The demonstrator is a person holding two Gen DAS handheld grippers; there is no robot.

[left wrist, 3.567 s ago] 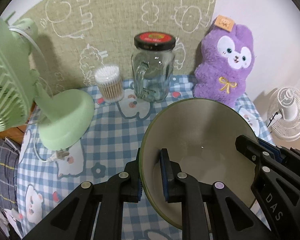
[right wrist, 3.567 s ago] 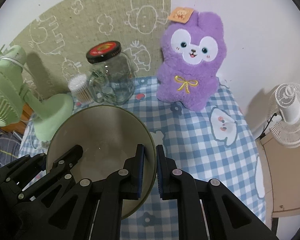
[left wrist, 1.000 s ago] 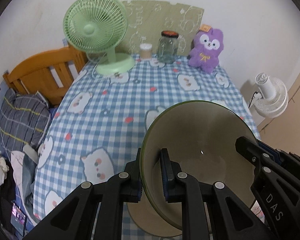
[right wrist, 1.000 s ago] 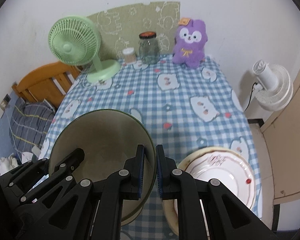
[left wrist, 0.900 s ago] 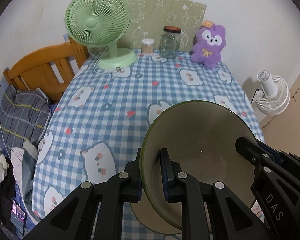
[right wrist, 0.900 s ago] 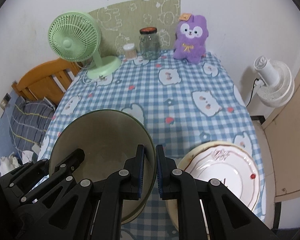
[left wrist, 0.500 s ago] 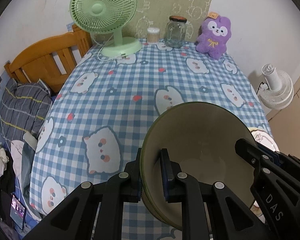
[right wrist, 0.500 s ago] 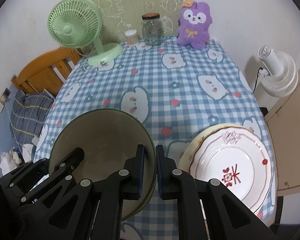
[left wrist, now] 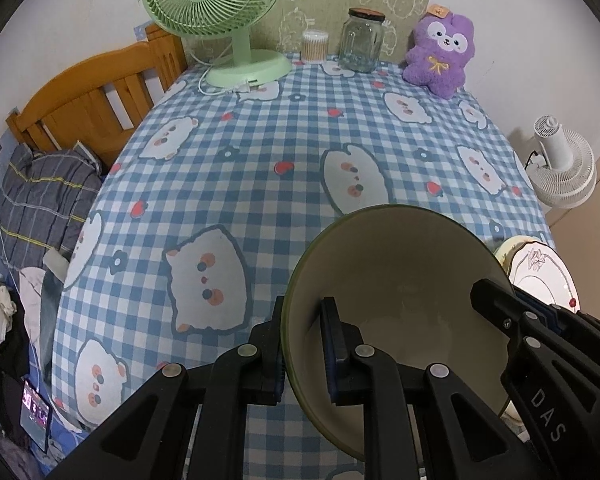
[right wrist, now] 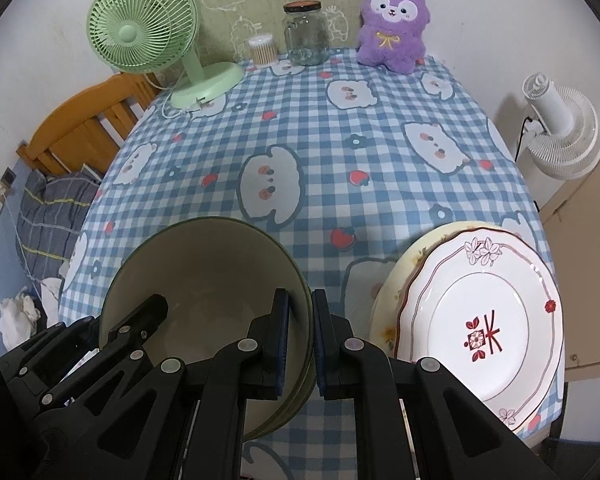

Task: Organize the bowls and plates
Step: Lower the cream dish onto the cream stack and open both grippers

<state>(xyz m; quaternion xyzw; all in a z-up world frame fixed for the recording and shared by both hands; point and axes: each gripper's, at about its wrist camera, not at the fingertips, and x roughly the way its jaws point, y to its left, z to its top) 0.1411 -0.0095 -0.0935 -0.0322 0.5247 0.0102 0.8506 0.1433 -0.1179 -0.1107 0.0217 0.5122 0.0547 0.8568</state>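
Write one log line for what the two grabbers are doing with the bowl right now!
left gripper: shut on green bowl rim | right gripper: shut on opposite rim | bowl: held over tablecloth, near edge | white plate: stacked beside, right

Left tongs clamped on green-rimmed bowl rim, checkered tablecloth beneath

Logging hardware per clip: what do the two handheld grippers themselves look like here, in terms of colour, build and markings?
Both the left gripper and the right gripper are matte black plastic with angular, open-framed linkage arms joined by round silver rivets. Their fingers carry dark blue ribbed pads on the inner faces. White letters "DAS" show on the right gripper's body in the left wrist view. No cables, sleeves or hands are visible.
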